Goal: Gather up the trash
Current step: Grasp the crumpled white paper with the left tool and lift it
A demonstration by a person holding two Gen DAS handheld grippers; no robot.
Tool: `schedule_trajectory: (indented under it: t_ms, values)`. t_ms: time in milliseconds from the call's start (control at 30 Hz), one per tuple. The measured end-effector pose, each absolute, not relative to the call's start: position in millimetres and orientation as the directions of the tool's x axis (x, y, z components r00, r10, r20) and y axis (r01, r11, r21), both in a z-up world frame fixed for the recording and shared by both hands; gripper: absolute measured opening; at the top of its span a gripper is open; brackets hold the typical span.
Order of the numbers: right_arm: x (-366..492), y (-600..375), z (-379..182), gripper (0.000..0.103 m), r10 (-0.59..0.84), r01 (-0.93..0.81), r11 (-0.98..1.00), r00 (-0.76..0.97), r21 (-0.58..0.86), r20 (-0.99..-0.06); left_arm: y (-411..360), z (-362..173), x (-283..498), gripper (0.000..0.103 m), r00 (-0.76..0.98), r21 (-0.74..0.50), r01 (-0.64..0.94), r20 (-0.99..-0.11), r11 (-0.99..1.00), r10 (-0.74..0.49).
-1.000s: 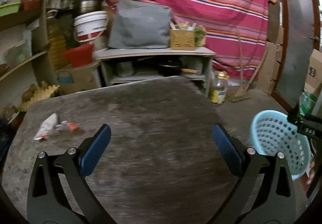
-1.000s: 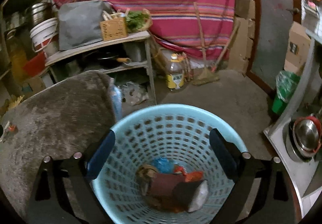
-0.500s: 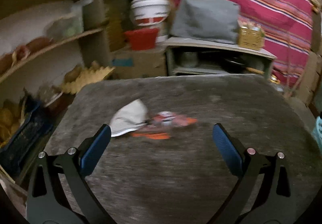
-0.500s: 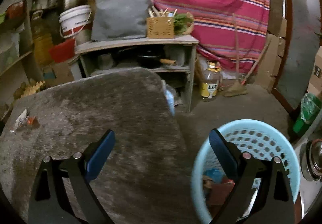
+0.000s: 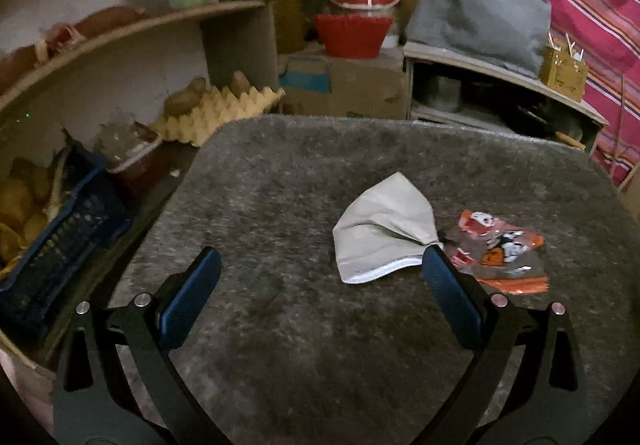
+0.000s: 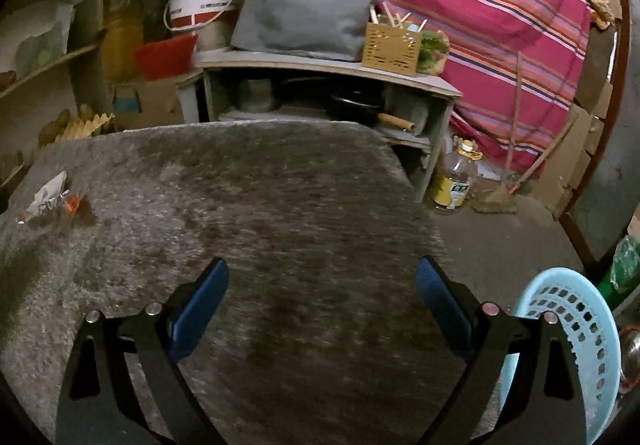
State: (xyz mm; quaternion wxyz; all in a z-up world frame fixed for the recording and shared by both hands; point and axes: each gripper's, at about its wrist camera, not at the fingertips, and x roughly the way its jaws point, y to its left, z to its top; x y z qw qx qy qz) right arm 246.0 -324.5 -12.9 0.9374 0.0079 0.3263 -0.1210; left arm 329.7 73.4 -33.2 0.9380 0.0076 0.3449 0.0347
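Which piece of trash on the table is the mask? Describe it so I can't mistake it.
On the grey fuzzy table, ahead of the open left gripper, lie two scraps touching. The mask is the plain beige folded one with a white edge; the wrapper beside it is orange and printed.

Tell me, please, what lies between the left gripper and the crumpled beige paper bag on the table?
Only bare grey table separates the open left gripper from the crumpled beige paper bag, as its wrist view shows.

Black angular gripper frames, blue-padded fingers (image 5: 190,301), silver screws
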Motion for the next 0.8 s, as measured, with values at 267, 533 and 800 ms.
schedule_trajectory:
  t_ms: [267,533,800]
  values:
    - [263,-317,-24,0.093,-0.219,0.232,0.971,0.74,-0.065,-0.636,58,-58,377,0.096,0.712,0.071,0.03,-0.701,0.997,0.029]
    - [268,-310,-30,0.093,-0.24,0.216,0.969,0.725,-0.117,-0.645,51,-76,391,0.057,0.651,0.017,0.129,-0.755,0.992,-0.071]
    - [265,-303,-24,0.093,-0.224,0.194,0.974,0.736,-0.119,-0.639,54,-66,373,0.024,0.677,0.011,0.14,-0.731,0.99,-0.087]
